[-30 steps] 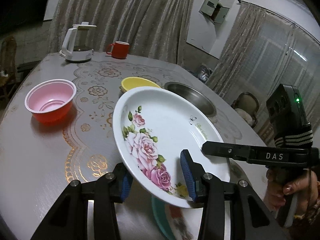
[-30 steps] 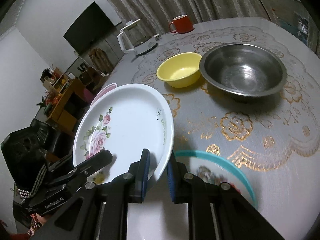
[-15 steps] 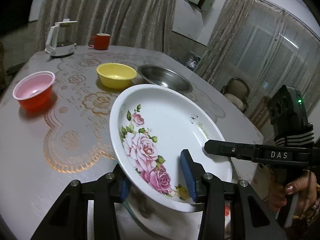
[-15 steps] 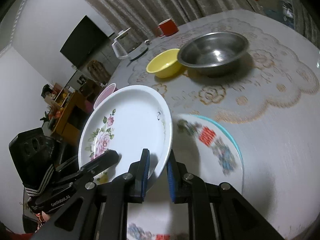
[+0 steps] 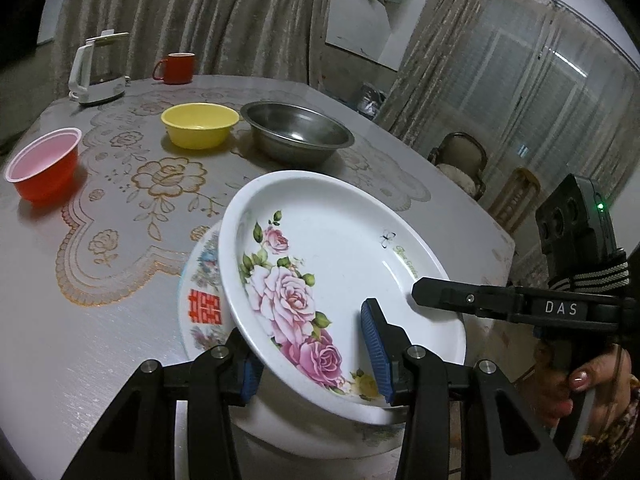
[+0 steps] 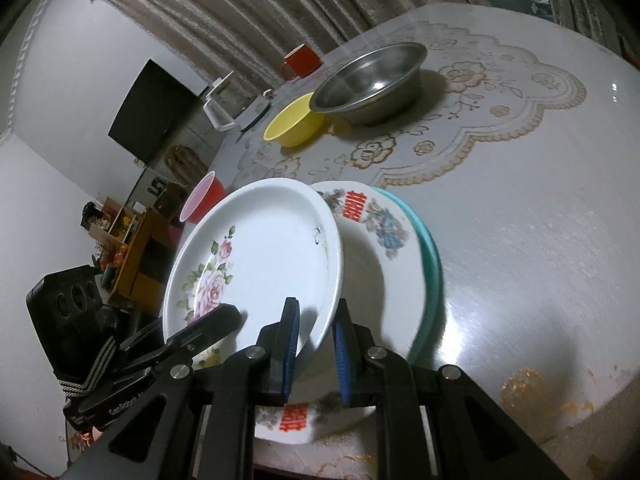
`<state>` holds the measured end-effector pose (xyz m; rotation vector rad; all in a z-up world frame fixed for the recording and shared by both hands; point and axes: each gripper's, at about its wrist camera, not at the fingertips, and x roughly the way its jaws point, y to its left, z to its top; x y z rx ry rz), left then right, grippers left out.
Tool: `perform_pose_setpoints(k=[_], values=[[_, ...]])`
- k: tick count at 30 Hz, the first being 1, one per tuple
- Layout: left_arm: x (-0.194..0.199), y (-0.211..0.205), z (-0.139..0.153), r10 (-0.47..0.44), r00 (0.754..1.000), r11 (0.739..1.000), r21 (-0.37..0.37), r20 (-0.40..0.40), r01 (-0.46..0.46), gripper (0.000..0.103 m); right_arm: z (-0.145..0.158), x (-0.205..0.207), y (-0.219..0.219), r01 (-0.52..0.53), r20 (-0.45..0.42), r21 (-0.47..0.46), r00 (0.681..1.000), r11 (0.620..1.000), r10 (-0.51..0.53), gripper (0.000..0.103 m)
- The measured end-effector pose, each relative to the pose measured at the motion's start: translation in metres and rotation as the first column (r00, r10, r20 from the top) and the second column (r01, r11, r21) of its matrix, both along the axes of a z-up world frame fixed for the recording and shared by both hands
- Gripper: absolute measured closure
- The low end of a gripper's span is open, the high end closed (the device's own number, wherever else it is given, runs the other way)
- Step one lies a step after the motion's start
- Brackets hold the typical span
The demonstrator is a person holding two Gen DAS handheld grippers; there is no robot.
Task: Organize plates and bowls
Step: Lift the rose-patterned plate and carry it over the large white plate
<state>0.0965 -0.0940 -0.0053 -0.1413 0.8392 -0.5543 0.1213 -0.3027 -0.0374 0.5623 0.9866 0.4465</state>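
Both grippers hold the white round plate with pink roses (image 5: 336, 264) tilted above the table (image 5: 100, 340): the left gripper (image 5: 312, 352) clamps its near rim, one blue pad under the plate and one on its face, and the right gripper (image 6: 316, 352) pinches the rim narrowly between its pads. Directly beneath the rose plate lies a white plate with red characters and a teal edge (image 6: 384, 232). Beyond the rose plate stand a steel bowl (image 5: 296, 132) and, just beside it, a yellow plastic bowl (image 5: 200, 124); a red plastic bowl with a pink inside (image 5: 44, 164) sits well apart, and a red mug (image 5: 178, 68) and white kettle (image 5: 96, 68) are farthest
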Motion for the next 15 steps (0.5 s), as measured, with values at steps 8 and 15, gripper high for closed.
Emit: perform_pose_setpoints(k=[8,15], values=[[-0.002,-0.005,-0.004,-0.014,1.0,1.0,0.008,-0.016,0.014,0.058,-0.003,-0.008,-0.007,0.016,-0.011,0.0,1.0,1.0,-0.016,0.087],[-0.002,-0.01,-0.01,-0.022,0.999,1.0,0.016,-0.038,0.023,0.056,-0.004,-0.016,-0.008,0.021,-0.014,-0.04,1.0,0.999,-0.021,0.088]])
